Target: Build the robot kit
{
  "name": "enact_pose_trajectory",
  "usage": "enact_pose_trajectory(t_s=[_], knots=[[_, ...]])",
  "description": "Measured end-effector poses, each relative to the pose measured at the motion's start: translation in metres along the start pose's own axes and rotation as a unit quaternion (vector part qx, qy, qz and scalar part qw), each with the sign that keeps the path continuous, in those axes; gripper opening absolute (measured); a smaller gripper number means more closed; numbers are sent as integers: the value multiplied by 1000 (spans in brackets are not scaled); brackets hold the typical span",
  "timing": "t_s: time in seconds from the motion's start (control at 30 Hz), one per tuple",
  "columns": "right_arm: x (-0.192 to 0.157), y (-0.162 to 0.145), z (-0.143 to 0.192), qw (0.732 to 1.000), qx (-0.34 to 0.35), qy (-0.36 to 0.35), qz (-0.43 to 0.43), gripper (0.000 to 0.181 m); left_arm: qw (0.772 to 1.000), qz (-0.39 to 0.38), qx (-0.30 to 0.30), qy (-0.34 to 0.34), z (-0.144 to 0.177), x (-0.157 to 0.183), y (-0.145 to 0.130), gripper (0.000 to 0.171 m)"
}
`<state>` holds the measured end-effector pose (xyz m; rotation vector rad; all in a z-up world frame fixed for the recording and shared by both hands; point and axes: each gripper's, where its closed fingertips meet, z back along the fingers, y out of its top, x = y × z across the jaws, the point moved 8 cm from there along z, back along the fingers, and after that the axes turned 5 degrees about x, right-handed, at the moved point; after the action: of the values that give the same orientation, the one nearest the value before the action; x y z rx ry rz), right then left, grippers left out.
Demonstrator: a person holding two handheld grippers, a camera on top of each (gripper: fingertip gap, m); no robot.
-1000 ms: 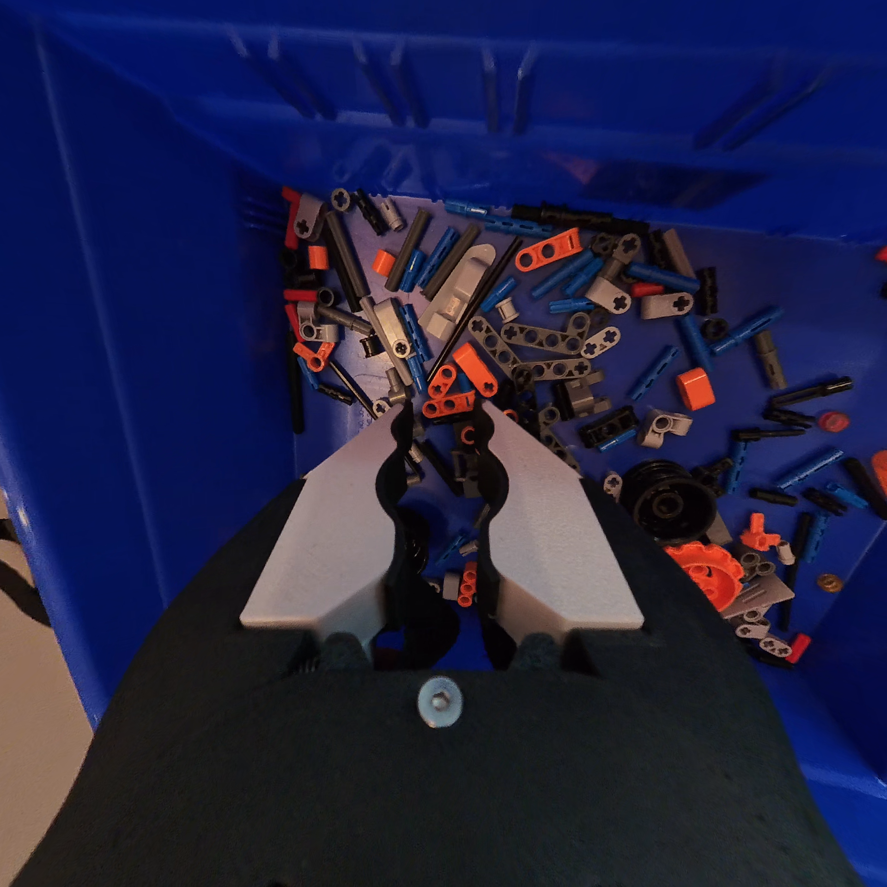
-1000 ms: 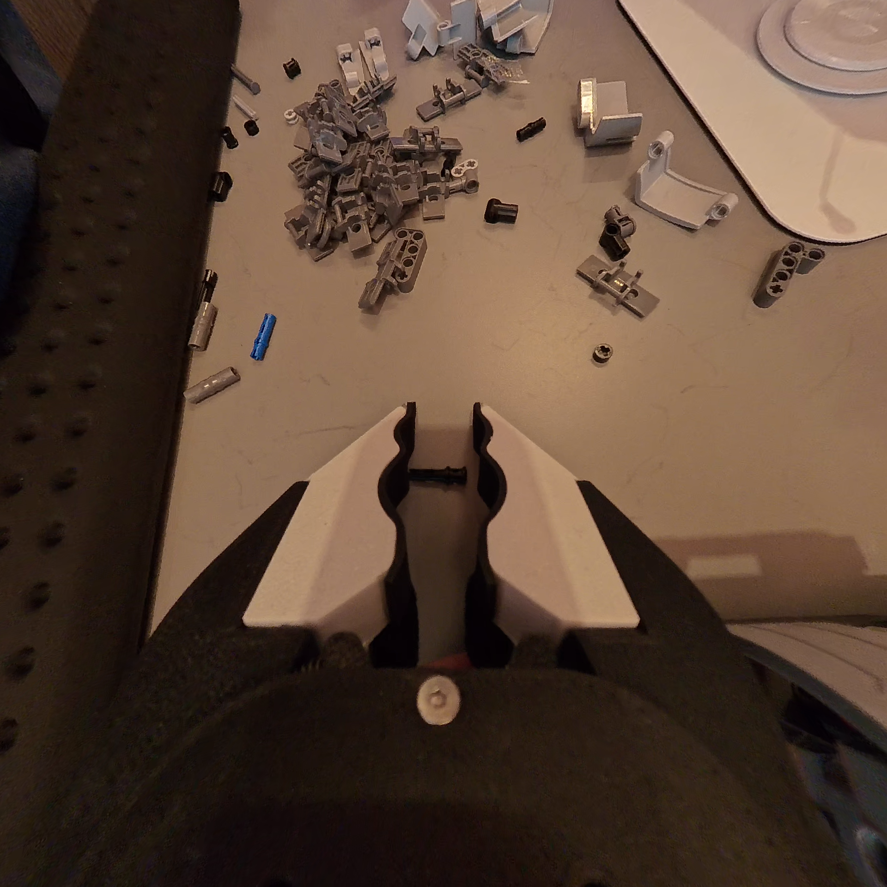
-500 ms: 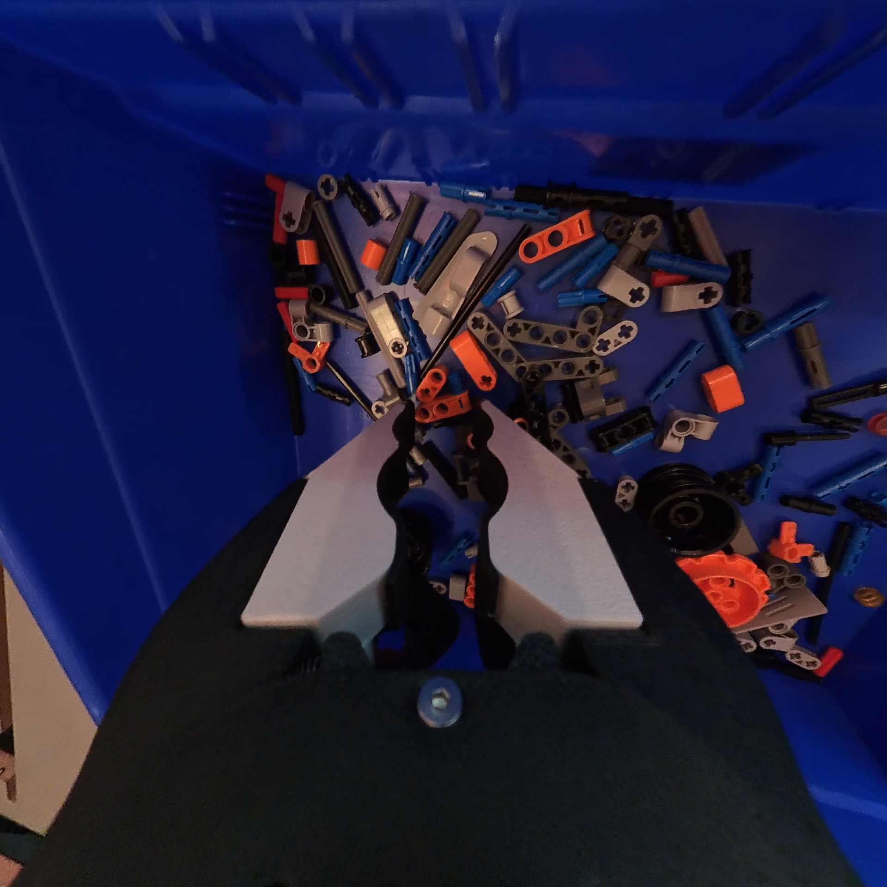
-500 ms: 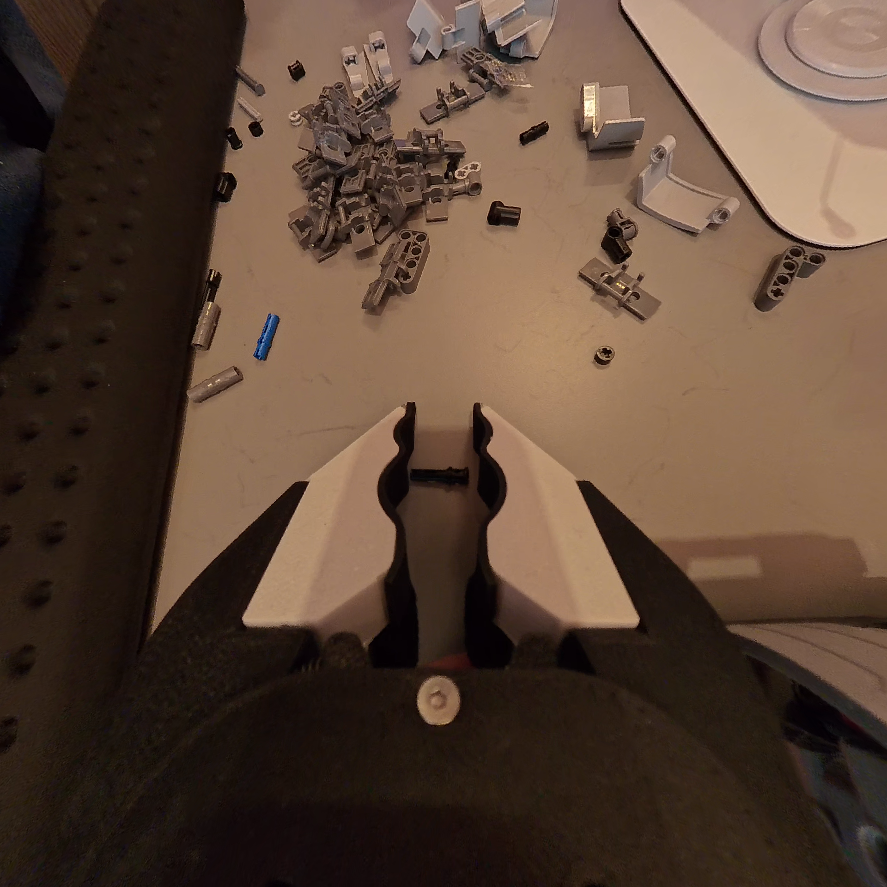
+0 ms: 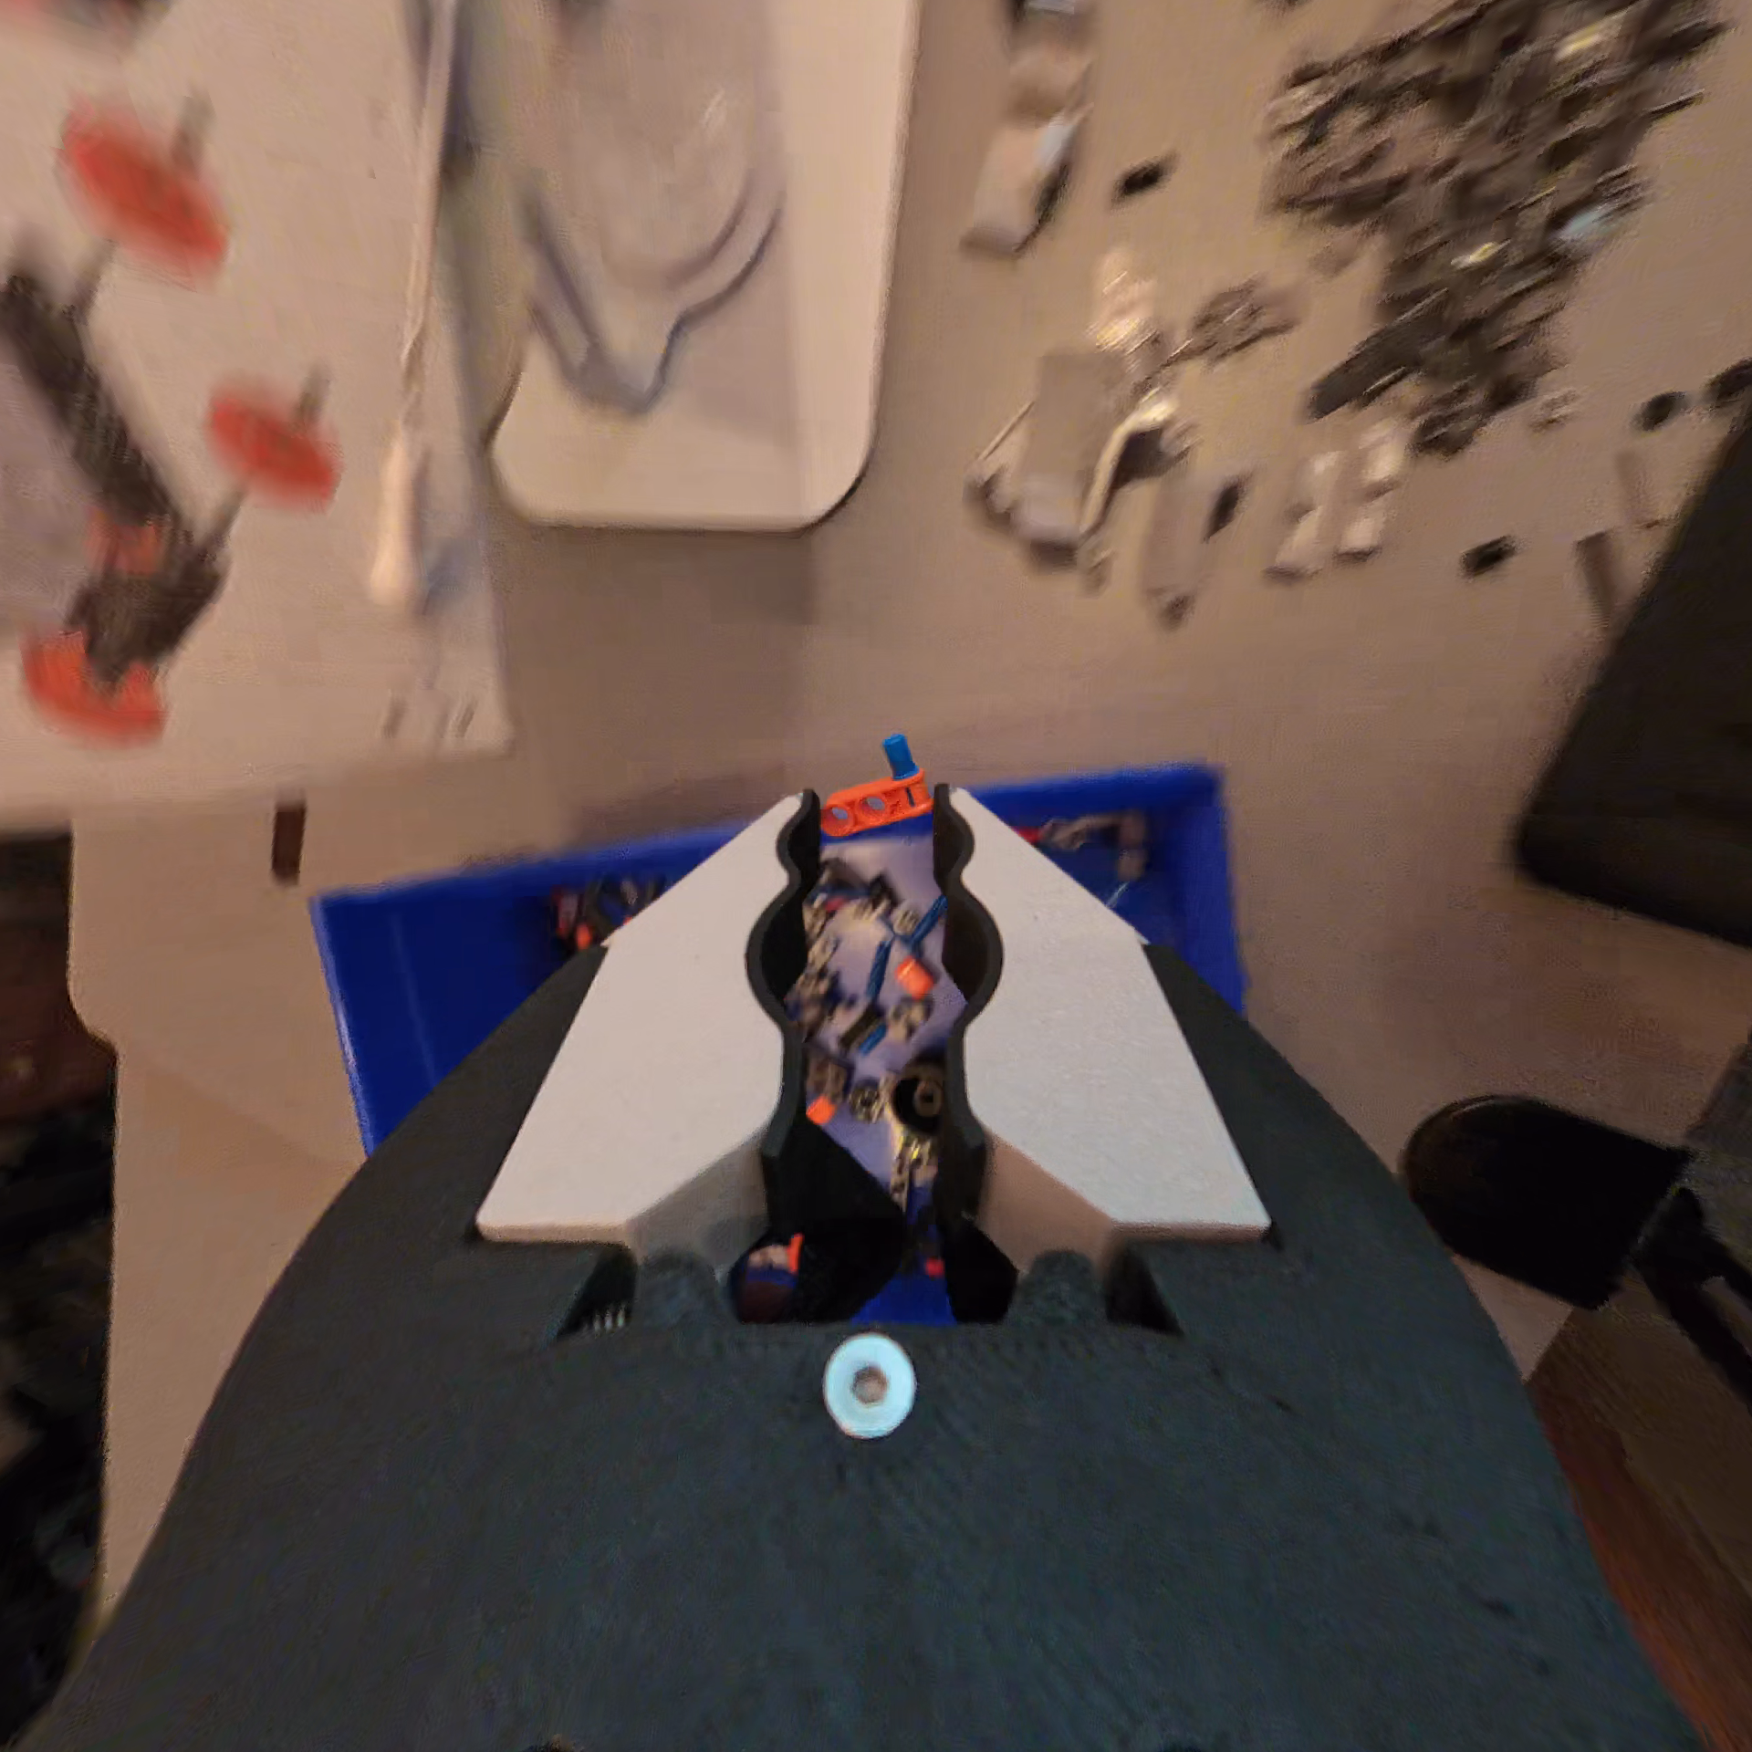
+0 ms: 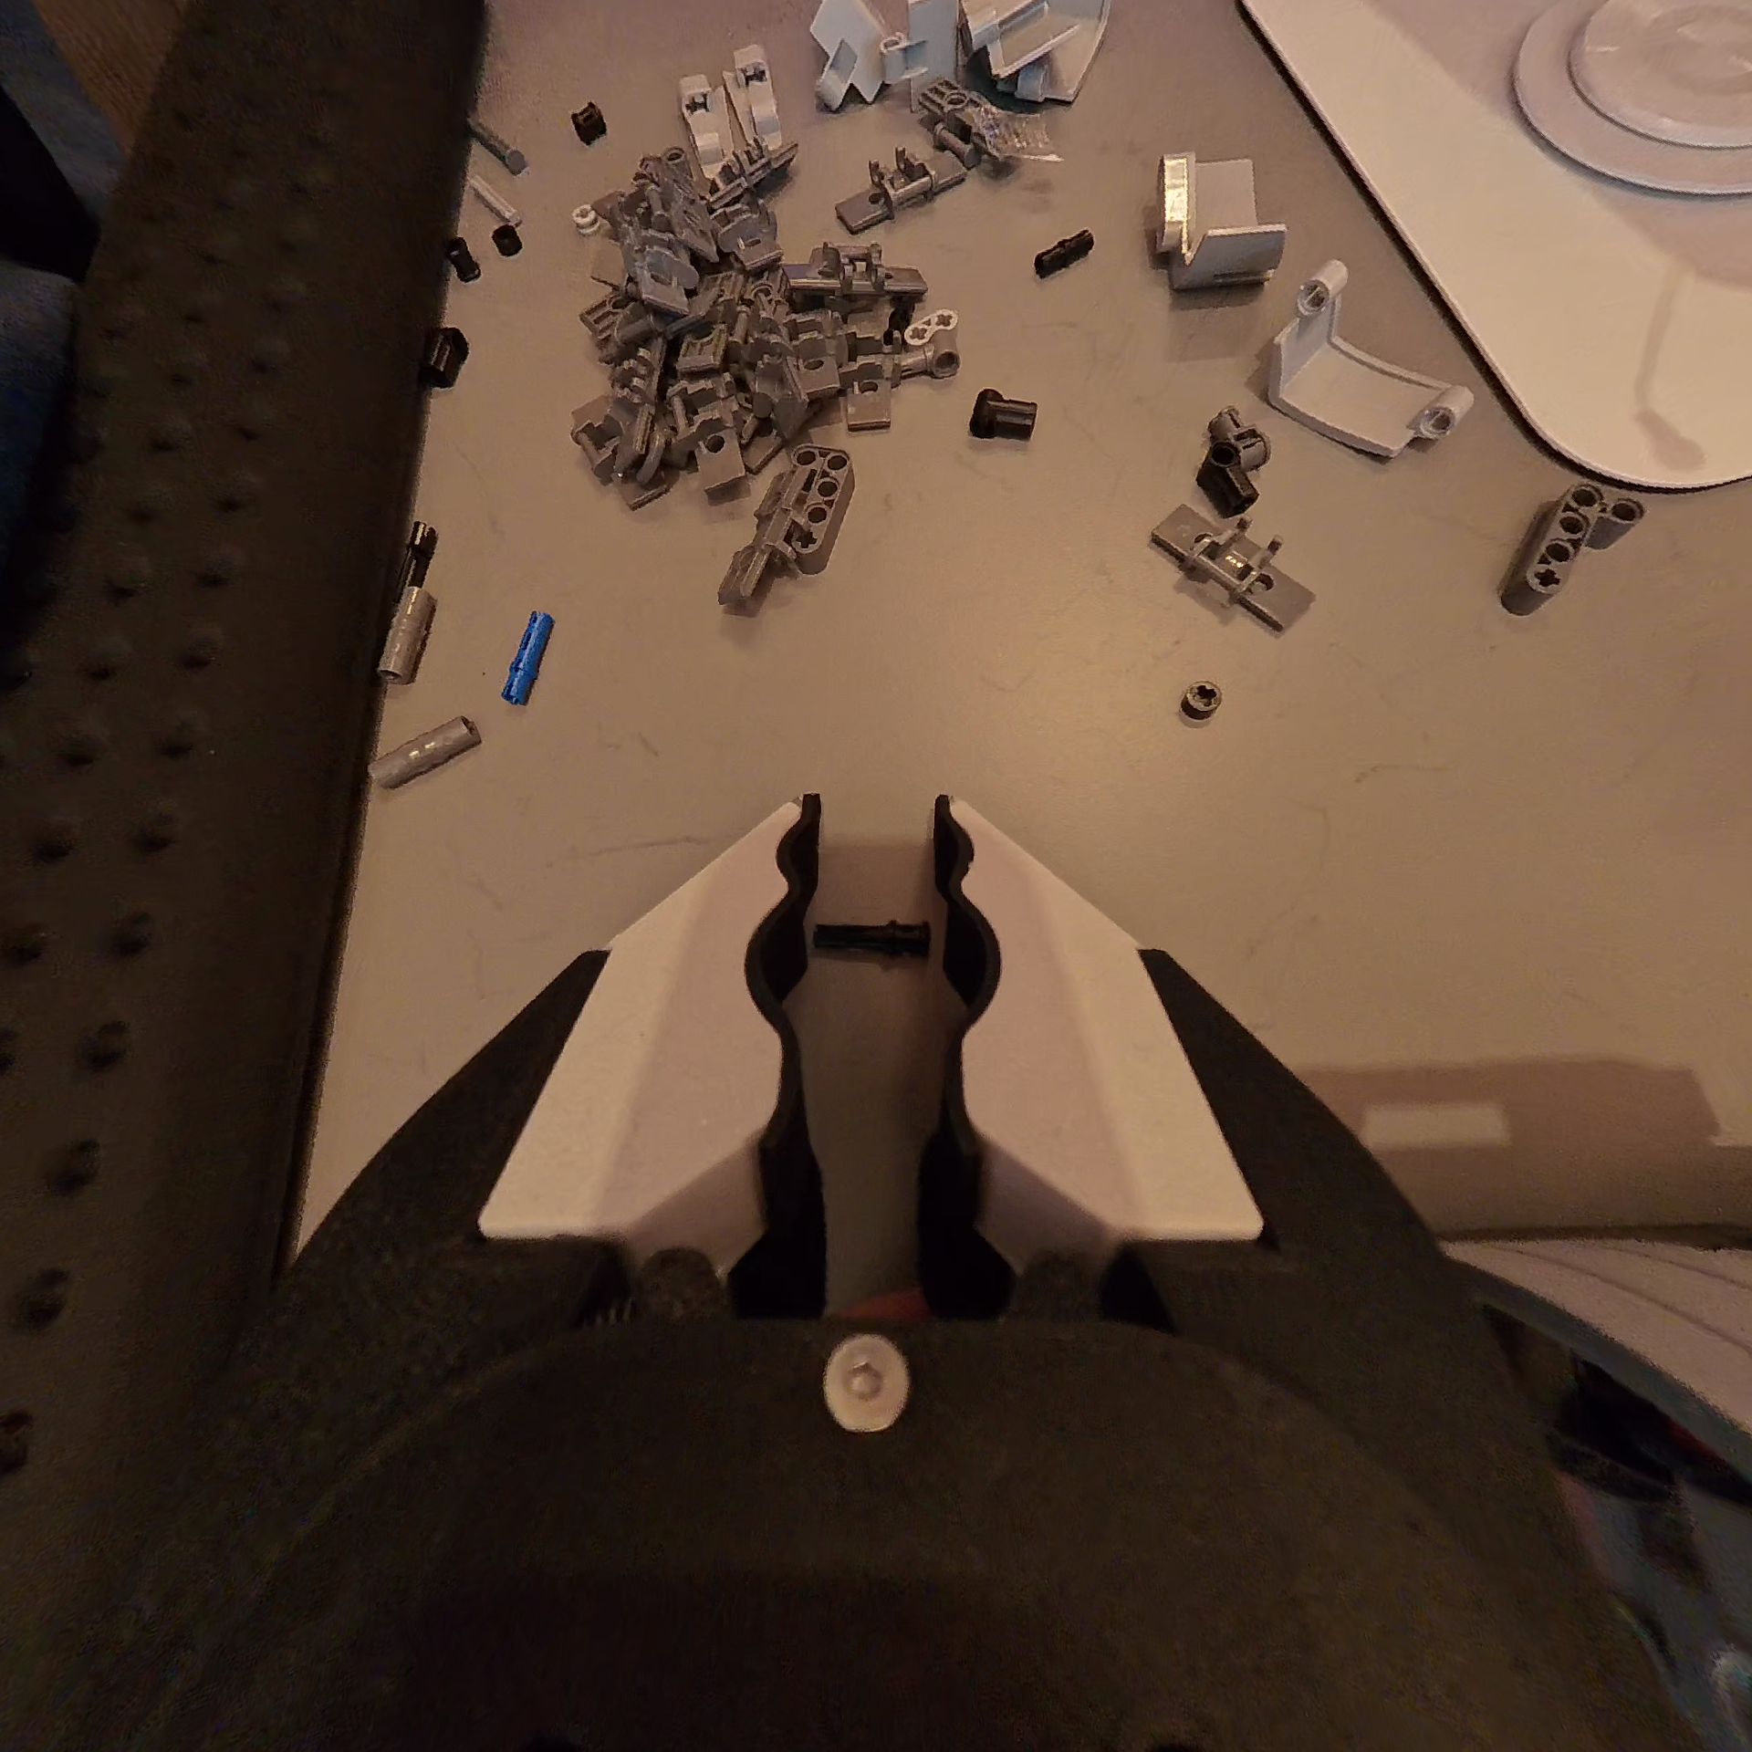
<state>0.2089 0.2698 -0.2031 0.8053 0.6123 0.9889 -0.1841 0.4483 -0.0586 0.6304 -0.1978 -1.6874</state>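
Left gripper (image 5: 874,801) up above the blue bin (image 5: 446,958), jaws closed on a small orange beam (image 5: 872,809) pinched crosswise at the very tips, a blue pin (image 5: 895,754) sticking up from the beam's right end. Below the jaws, inside the blue bin, a scatter of small blue, black and orange parts, seen only through the gap. Beyond the blue bin, much blurred: a white tray (image 5: 702,284) on the desk (image 5: 1138,683), a red-wheeled model (image 5: 123,455) off to the tray's left, a heap of grey parts (image 5: 1450,199) off to its right.

Right gripper (image 6: 870,815) low over the desk, jaws open and holding nothing, a thin black pin (image 6: 872,935) lying crosswise on the desk in the gap between them, touching neither side as far as can be told. Beyond the black pin, a pile of dark grey parts (image 6: 739,370); left of that pile, a loose blue pin (image 6: 527,657) and a grey tube (image 6: 425,752) beside a black studded strip (image 6: 190,569); right of the pile, a pale curved panel (image 6: 1356,389), a grey three-hole beam (image 6: 1564,542) and a small round bush (image 6: 1201,700)
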Motion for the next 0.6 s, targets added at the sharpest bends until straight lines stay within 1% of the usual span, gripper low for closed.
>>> enact_pose_trajectory(t_s=[0.07, 0.13, 0.23, 0.33, 0.4, 0.47, 0.6], knots=[[-1, 0, 0, 1000, -1, 0, 3, 22, 999, -42, 22, -26, -10, 26, 31, 23], [-1, 0, 0, 1000, -3, -1, 7, 22, 995, -69, 33, -57, -30, 51, 56, 23], [-2, -1, -1, 1000, -4, 0, 11, 22, 991, -88, 37, -94, -70, 80, 81, 23], [-3, -1, -1, 1000, -6, 1, 16, 22, 989, -101, 21, -109, -106, 100, 89, 23], [-4, -1, -1, 1000, -5, 2, 20, 22, 985, -117, -4, -125, -124, 112, 86, 23], [-5, -1, -1, 1000, -5, 5, 22, 22, 983, -125, -13, -135, -135, 120, 86, 23], [-5, -1, 0, 1000, -3, 9, 22, 22, 985, -123, -5, -117, -141, 121, 89, 26]])
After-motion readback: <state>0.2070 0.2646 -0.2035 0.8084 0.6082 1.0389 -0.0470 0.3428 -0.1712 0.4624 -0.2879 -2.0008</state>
